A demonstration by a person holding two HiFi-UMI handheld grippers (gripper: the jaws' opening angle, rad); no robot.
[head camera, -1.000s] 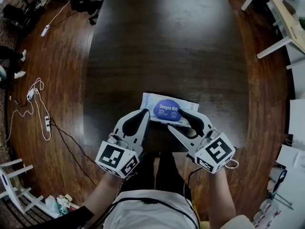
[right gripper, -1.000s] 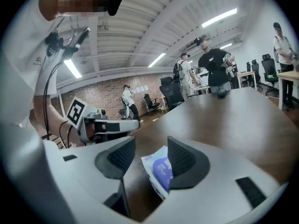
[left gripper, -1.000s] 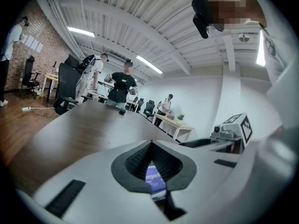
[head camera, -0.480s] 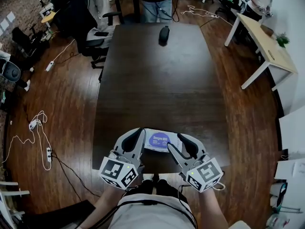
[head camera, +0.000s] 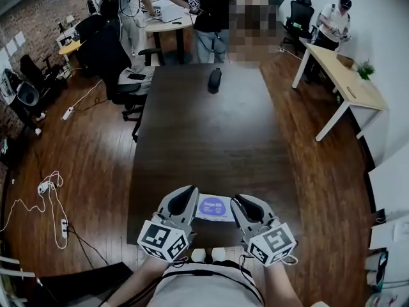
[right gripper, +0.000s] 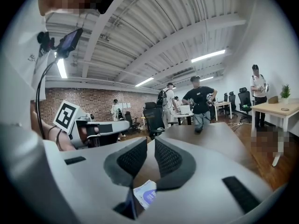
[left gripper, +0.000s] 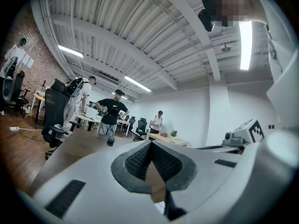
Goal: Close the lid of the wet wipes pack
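Observation:
The wet wipes pack, white with a blue oval lid on top, lies flat near the front edge of the dark table. Both grippers hover above it, one on each side, and neither touches it. My left gripper is shut, its ribbed pads meeting at the tip with nothing between them. My right gripper has a narrow gap between its pads; its jaws are closing on nothing. Through that gap the pack shows below. A corner of the pack also peeks under the left jaws.
A small black object lies at the table's far end. People stand beyond it by a desk. Black office chairs stand at the left, a light desk at the right. Cables trail on the wooden floor.
Both grippers have lifted off the pack and drawn back toward me. The right jaws have narrowed from wide open. The head view has tilted up, showing the room. The pack stays put.

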